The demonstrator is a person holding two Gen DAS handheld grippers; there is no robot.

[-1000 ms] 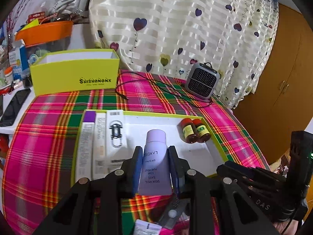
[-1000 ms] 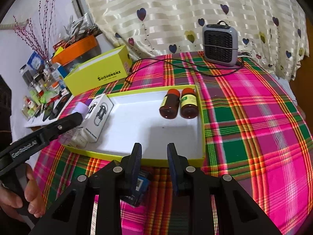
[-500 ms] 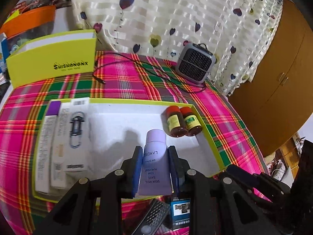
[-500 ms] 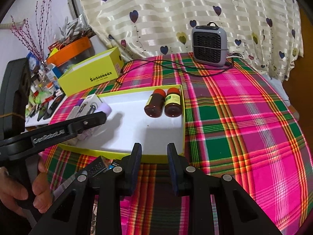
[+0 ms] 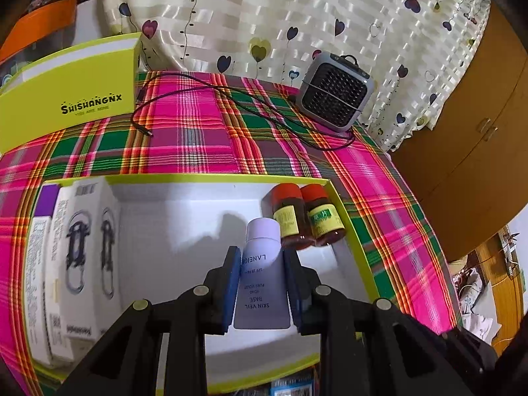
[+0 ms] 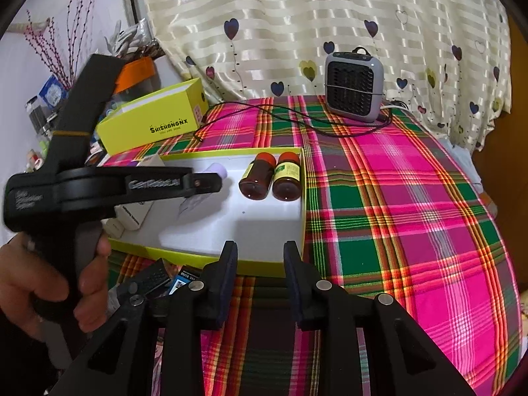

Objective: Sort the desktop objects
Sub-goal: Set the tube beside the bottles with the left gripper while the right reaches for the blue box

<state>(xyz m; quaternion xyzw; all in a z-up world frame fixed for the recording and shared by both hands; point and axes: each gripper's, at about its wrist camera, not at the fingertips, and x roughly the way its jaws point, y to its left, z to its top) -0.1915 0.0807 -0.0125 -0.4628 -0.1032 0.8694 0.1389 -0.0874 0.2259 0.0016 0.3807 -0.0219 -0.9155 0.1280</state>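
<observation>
the left gripper (image 5: 262, 283) is clamped on a lilac tube (image 5: 263, 274), blue pads pressing both its sides, cap pointing away from the camera. a second ago the tube hung over the near edge of the tray (image 5: 349, 211) around its middle; now it sits further in and further right, its cap just beside the two brown bottles (image 5: 305, 216) in the tray's far right corner. the white boxes (image 5: 72, 257) along the tray's left side have slid toward the left edge of the left wrist view, and the yellow box (image 5: 69, 92) has drifted up and left. the gripper tilts downward over the white tray floor, tube off the surface as far as i can tell.

the right gripper (image 6: 260, 283) has nothing between its fingers and its jaws are opening; they stand wider than a second ago. it hovers over the plaid cloth (image 6: 412, 217) just short of the tray's near rim, tilted down. in its view the left gripper has come in from the left, reaching across the tray, with a hand (image 6: 49, 280) wrapped around its handle. a small black remote (image 6: 153, 275) and a blue card (image 6: 183, 280) lie on the cloth by the right gripper's left finger.
</observation>
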